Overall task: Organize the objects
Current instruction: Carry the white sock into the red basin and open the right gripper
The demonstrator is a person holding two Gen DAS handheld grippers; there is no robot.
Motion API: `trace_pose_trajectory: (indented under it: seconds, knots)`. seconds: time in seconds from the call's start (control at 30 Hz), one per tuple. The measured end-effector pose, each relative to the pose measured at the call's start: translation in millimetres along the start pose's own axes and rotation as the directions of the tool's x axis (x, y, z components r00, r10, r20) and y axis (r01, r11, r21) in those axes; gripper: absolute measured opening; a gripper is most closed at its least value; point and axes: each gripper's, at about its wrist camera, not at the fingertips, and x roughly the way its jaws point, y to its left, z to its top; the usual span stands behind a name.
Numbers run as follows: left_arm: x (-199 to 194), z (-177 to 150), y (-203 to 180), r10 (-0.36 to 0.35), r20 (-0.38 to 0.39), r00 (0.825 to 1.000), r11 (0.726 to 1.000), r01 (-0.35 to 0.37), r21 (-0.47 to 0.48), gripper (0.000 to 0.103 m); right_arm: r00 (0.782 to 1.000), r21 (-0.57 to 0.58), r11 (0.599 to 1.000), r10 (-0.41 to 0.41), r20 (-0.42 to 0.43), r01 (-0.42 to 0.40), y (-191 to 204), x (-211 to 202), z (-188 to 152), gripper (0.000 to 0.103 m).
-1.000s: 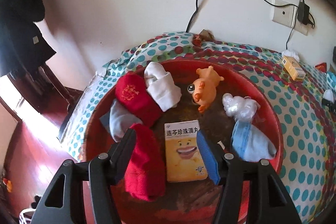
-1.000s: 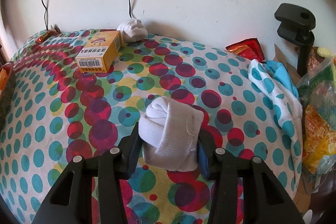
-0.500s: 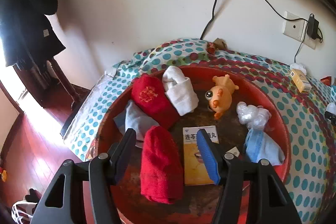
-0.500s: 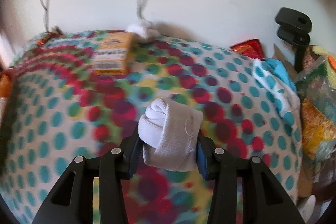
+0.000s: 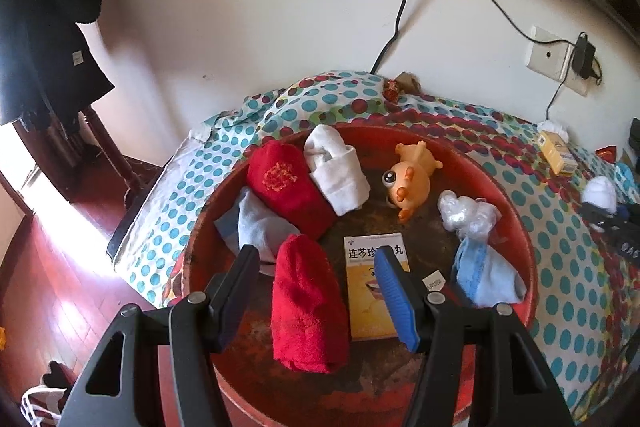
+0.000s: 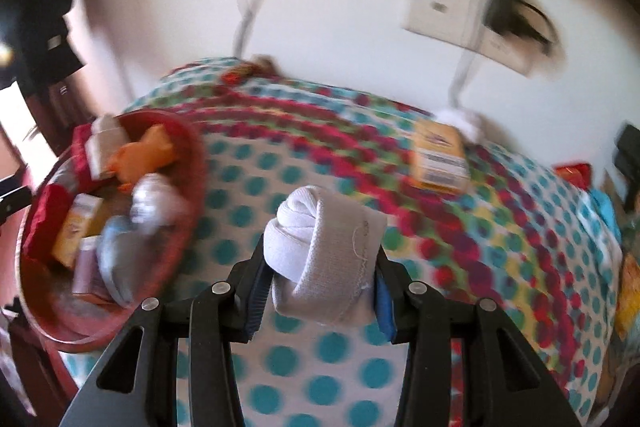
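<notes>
Since the rolled white sock [image 6: 324, 251] looks soft and light, we clamp the right gripper [image 6: 320, 279] across its middle; left gripper [image 5: 316, 291] hangs open and unladen.

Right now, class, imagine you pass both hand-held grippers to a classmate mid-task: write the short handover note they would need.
Left hand-held gripper: open, empty, poised over the red basin.
Right hand-held gripper: shut on a rolled white sock, held above the spotted cloth, with the basin to its left.
In the basin: two red socks, a white sock roll, pale blue socks, an orange toy, a medicine box, crumpled plastic.
Left to do: drop the held sock in the basin. Still on the cloth: a yellow box and a white bundle by the wall.
</notes>
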Motion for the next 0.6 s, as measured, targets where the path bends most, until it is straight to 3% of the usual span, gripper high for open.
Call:
trace_pose_trajectory:
  seconds: [0.33,0.6]
  knots:
    - [-8.1,2.3,21.2,0.033,-0.022,0.999,0.999,-0.033,0.002,0.062,0.988,-0.087,0.984,0.15,-0.031,-0.152,88.3,4.9,20.4,0.042]
    - [-3.9,0.7,32.9,0.047,-0.052,0.998,0.999,-0.046,0.006,0.062,0.978,-0.16,0.966,0.196,-0.067,-0.205,138.1,18.2,28.4,0.042]
